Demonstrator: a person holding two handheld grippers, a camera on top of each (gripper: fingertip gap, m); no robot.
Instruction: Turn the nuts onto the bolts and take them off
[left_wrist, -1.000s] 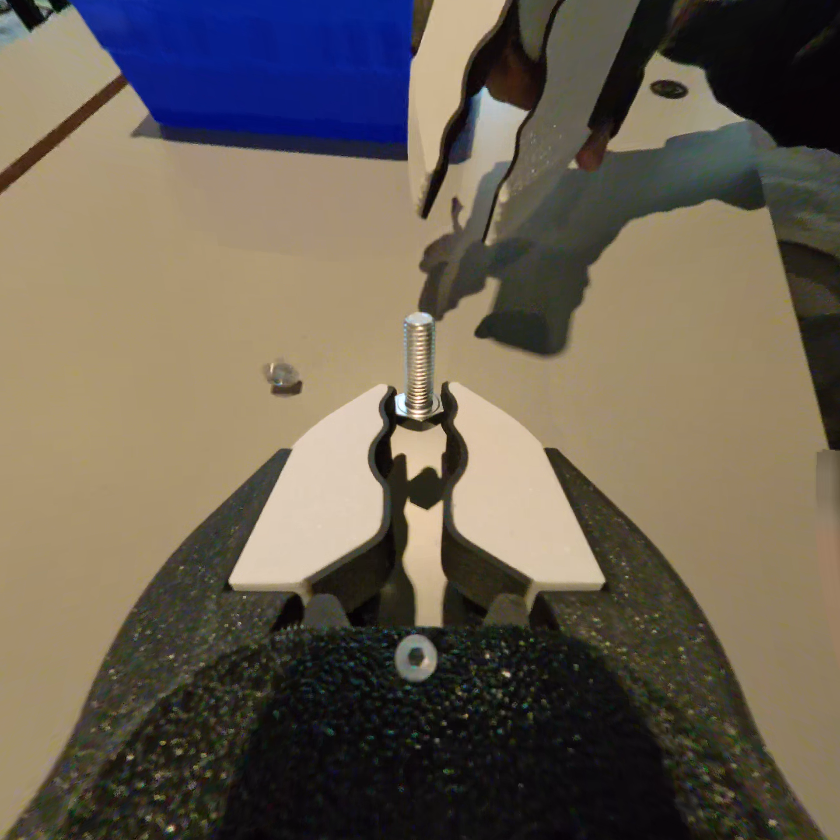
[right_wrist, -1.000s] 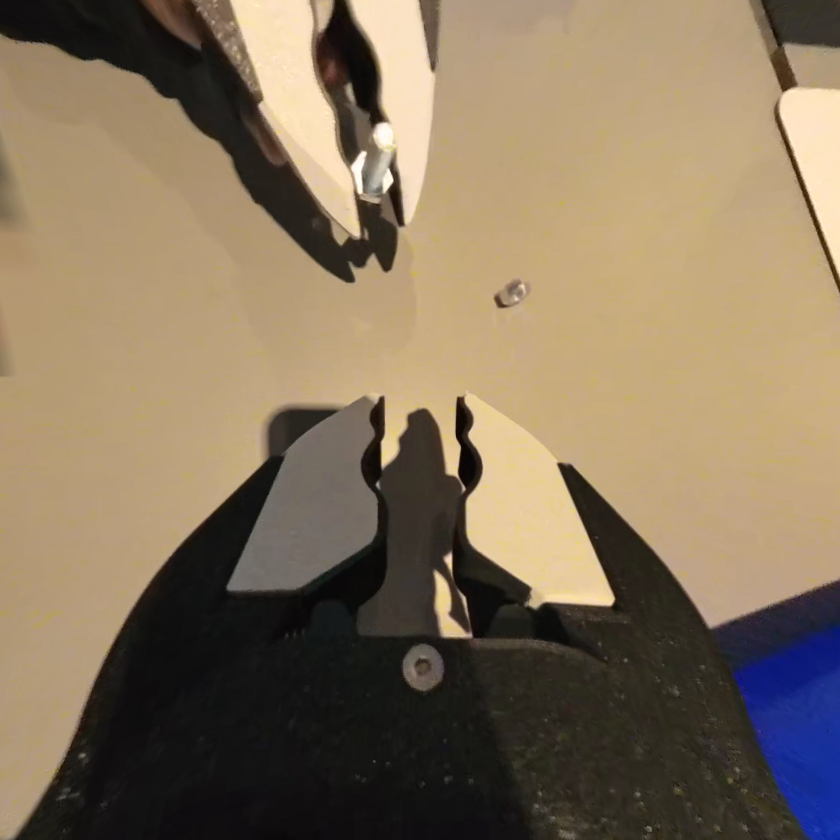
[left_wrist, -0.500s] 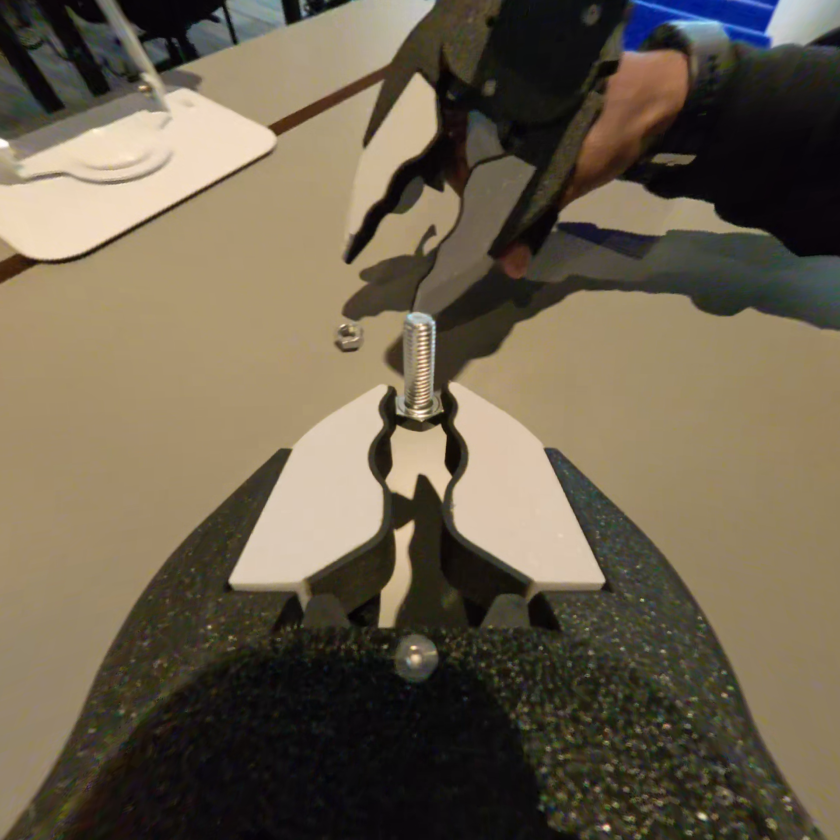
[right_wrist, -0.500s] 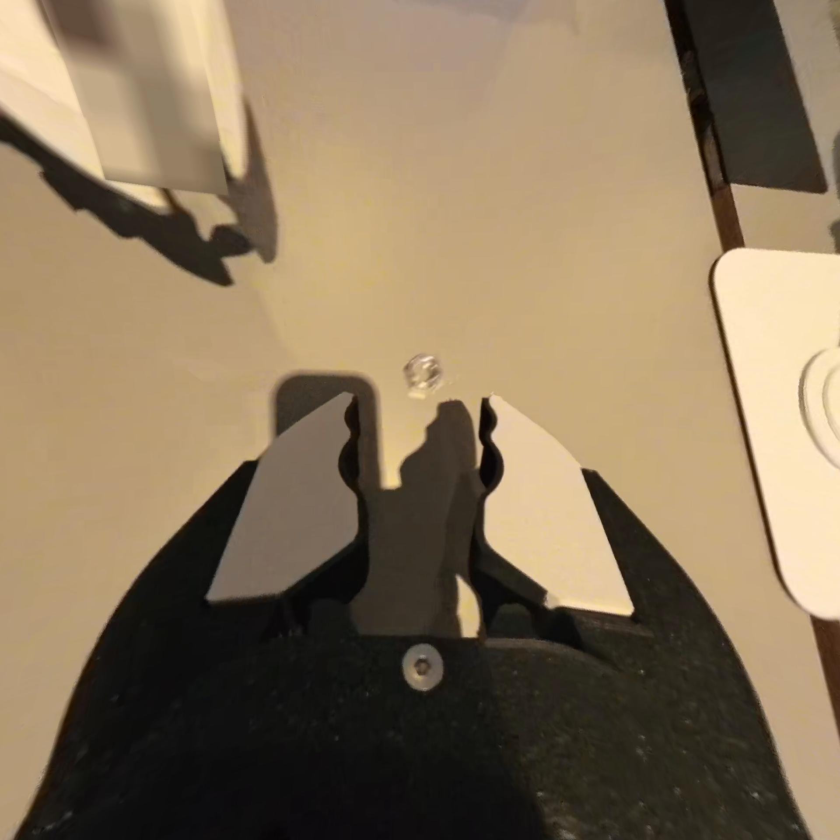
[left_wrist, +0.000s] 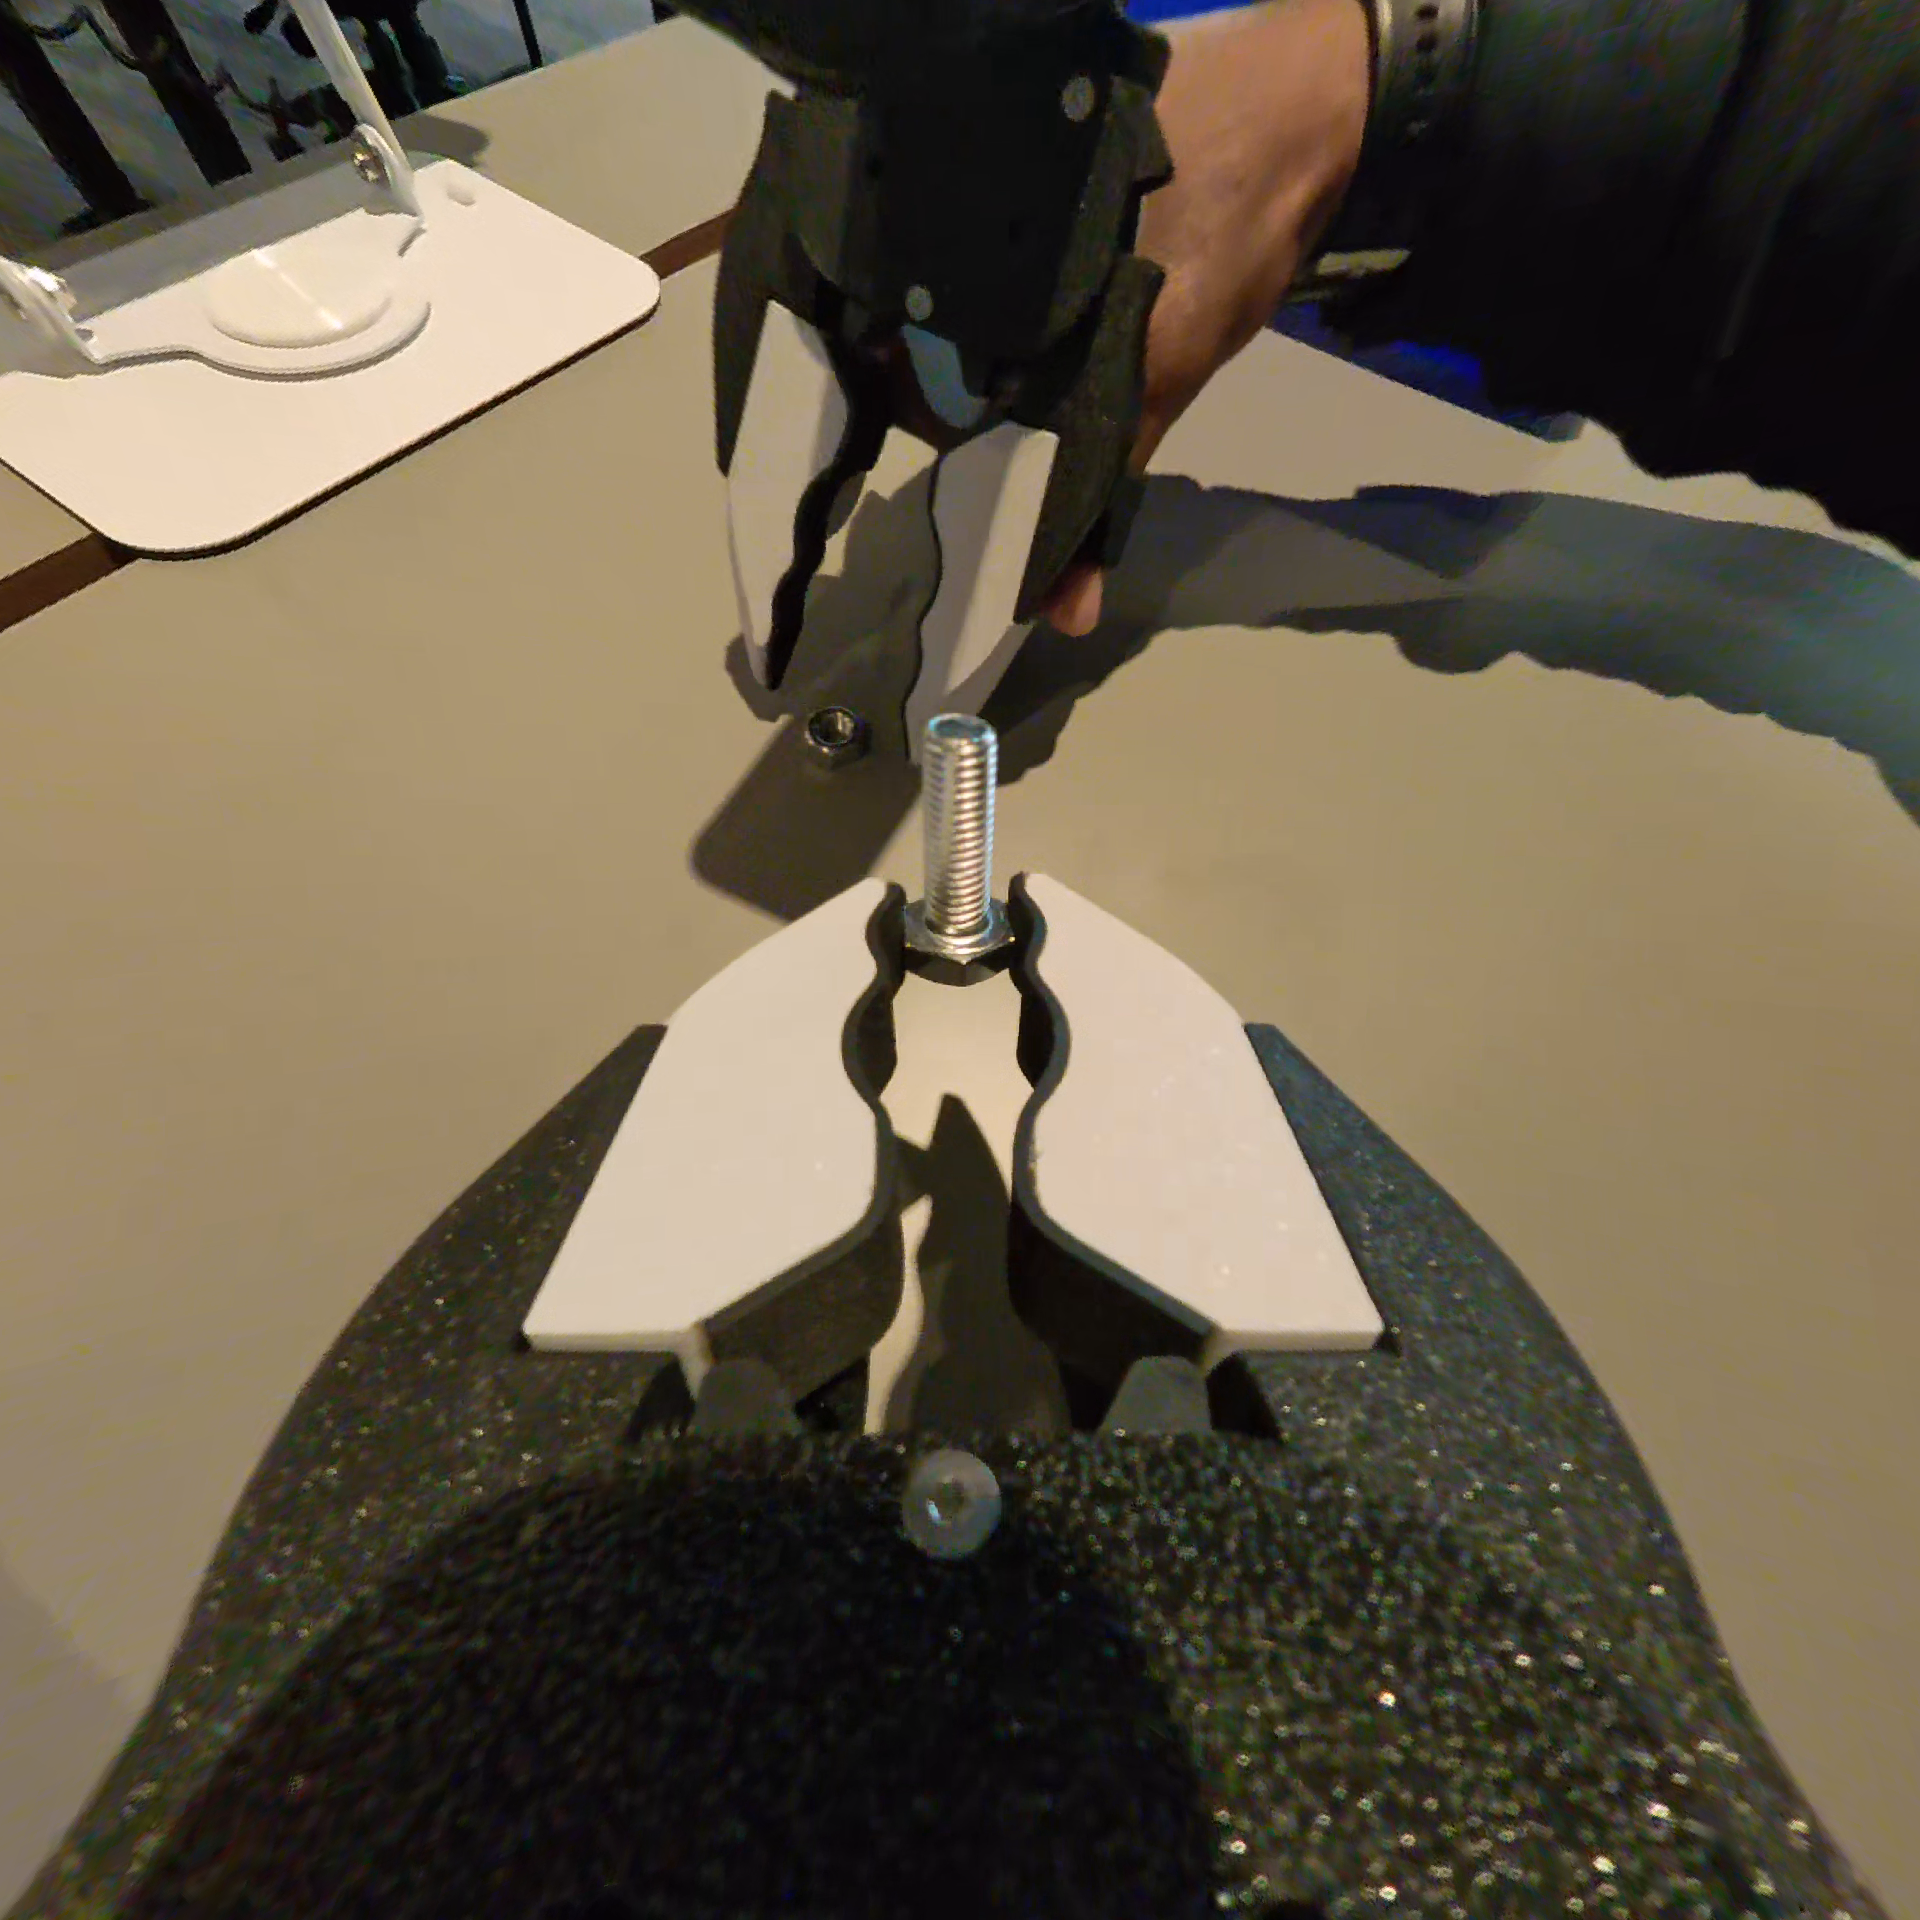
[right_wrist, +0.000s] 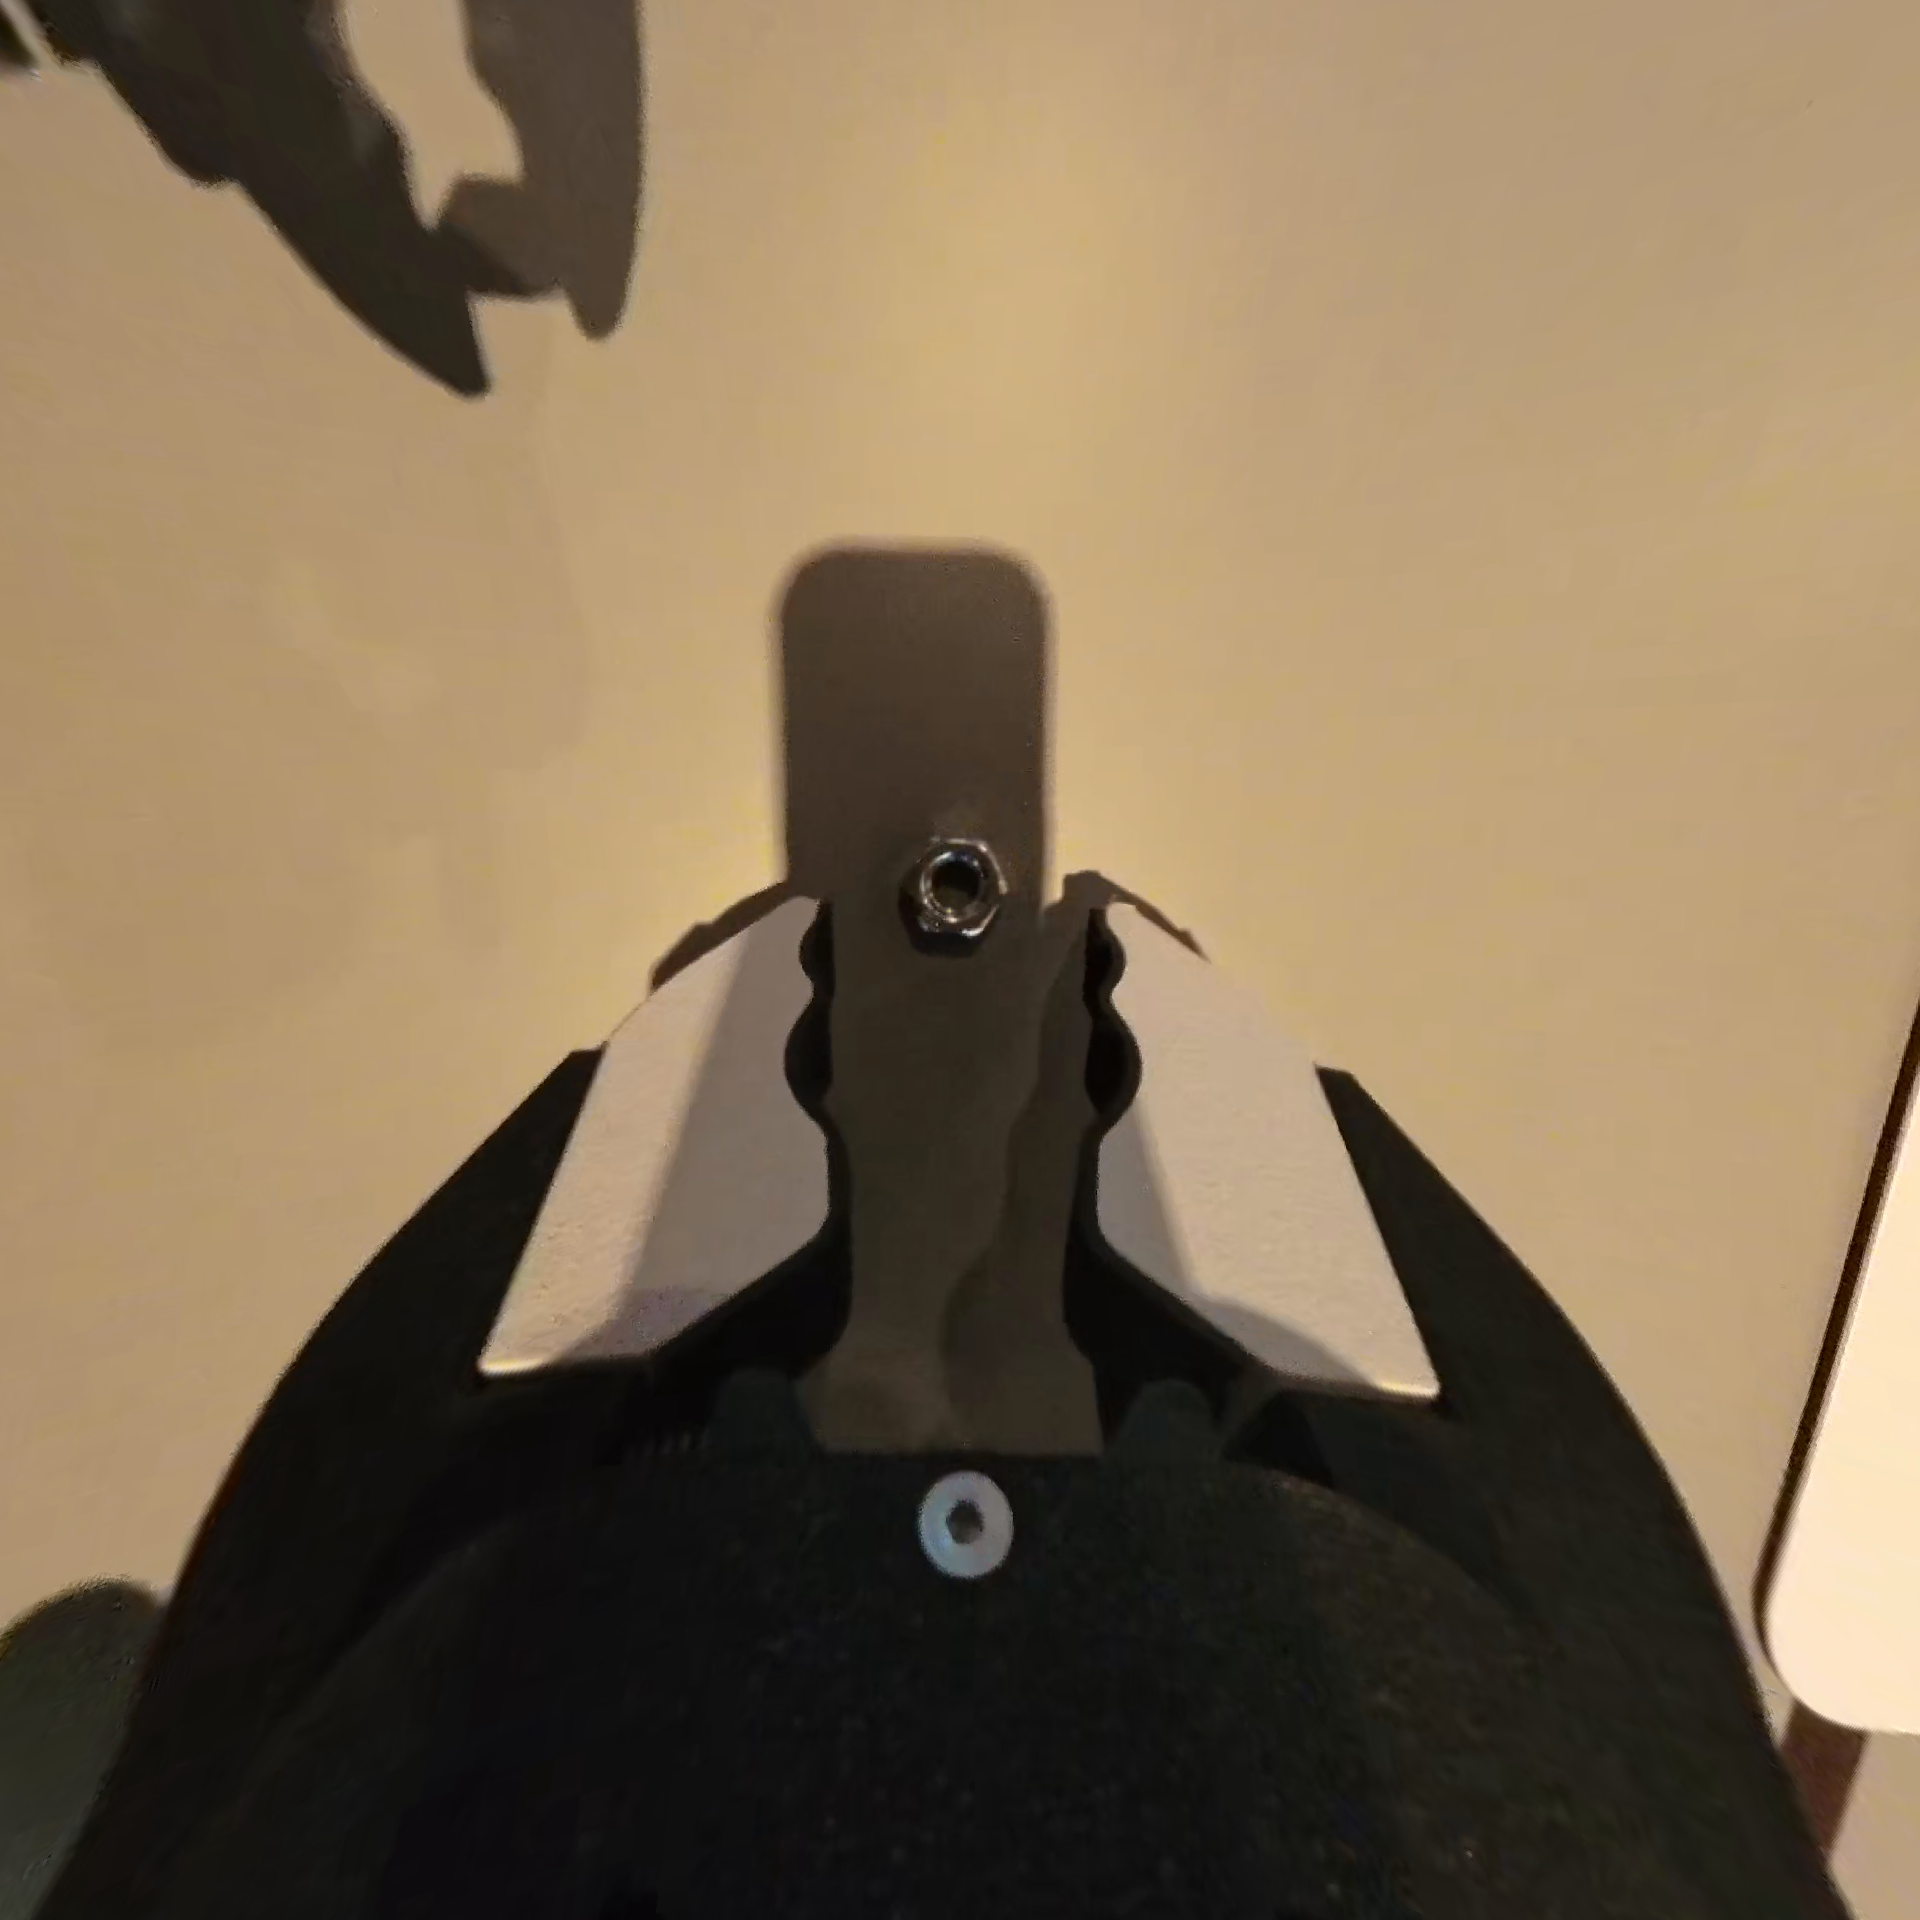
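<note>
Progress so far is small, as we judge it: we have the bolt in hand, but no nut has gone onto it yet. Our left tongs pinch the bolt by its hex head, and the bare threaded shank stands upright above the tips, clear of the desk.

Only one nut shows, lying flat on the desk with its hole facing up. Our right tongs are spread and point down at it, a tip on either side and neither touching. From the left wrist view, the same nut sits just below those tips and just beyond the bolt.

What is left, by our reckoning, is nearly everything: close on the nut, lift it, seat it square on the bolt's end, turn it down the thread, then back it off again. A white base plate lies at the far edge, out of the work.
</note>
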